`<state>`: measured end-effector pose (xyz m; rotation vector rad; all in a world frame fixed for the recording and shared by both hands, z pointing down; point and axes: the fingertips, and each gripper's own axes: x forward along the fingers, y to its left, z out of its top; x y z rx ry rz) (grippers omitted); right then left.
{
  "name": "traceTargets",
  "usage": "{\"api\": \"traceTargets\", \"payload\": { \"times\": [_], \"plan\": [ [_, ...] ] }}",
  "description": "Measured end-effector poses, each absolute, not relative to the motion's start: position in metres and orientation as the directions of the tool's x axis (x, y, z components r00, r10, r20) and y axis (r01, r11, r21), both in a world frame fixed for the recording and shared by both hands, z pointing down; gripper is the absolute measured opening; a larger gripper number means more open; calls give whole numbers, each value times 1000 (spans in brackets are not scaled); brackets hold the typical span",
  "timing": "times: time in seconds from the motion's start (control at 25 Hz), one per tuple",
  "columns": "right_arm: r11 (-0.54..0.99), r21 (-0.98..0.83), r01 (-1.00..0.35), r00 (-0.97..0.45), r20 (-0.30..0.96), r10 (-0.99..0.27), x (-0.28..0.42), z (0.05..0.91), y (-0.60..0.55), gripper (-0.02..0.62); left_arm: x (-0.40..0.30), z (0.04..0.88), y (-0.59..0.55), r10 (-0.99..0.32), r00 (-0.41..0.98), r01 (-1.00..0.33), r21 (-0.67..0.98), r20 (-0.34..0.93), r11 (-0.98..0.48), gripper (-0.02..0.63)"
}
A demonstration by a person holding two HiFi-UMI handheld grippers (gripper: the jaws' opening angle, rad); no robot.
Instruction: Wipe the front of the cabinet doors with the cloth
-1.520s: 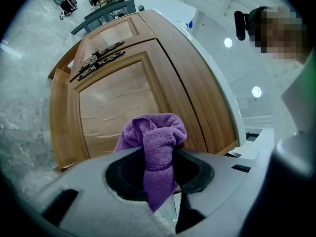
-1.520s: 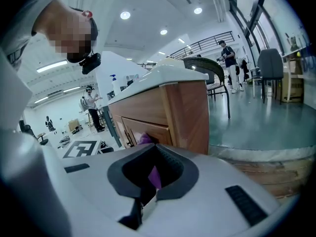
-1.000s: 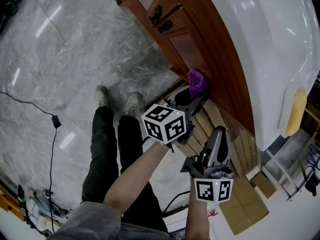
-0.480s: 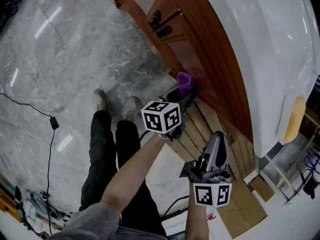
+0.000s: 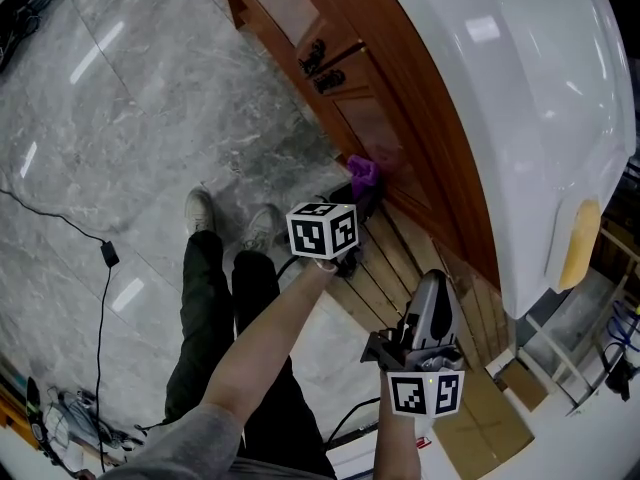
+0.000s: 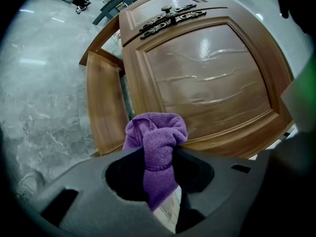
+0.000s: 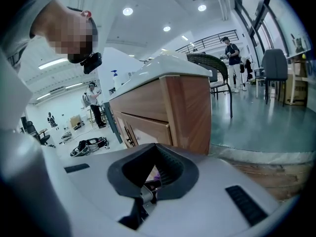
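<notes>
My left gripper (image 5: 357,190) (image 6: 159,154) is shut on a bunched purple cloth (image 6: 157,142) (image 5: 361,171). The cloth sits against the lower frame of a brown wooden cabinet door (image 6: 207,83) (image 5: 370,118), which carries dark ornate handles (image 6: 170,15) (image 5: 320,58) near its top. My right gripper (image 5: 430,313) (image 7: 155,174) hangs back by the cabinet's end, away from the door, its jaws closed together with nothing between them. A white countertop (image 5: 520,98) overhangs the cabinet.
A grey marble floor (image 5: 130,118) lies to the left, with a black cable (image 5: 105,253) across it. Wooden slats (image 5: 400,258) and cardboard (image 5: 500,408) lie beneath my grippers. The person's legs and shoes (image 5: 225,268) stand close to the cabinet. People and chairs (image 7: 232,58) are in the distance.
My left gripper has slid the purple cloth further along the cabinet front, up and left in the head view. The right gripper has barely moved.
</notes>
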<state>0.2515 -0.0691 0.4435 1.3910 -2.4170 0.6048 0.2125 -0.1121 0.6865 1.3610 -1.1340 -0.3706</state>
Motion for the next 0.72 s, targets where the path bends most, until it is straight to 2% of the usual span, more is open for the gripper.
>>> {"api": "traceTargets", "payload": {
  "times": [0.28, 0.72],
  "plan": [
    [458, -232, -858, -513, 448, -732, 237, 444, -60, 9, 194, 680, -92, -755, 476, -394, 877, 451, 275, 130],
    [496, -326, -805, -591, 367, -718, 176, 402, -52, 9, 108, 553, -58, -826, 418, -461, 872, 377, 164, 130]
  ]
}}
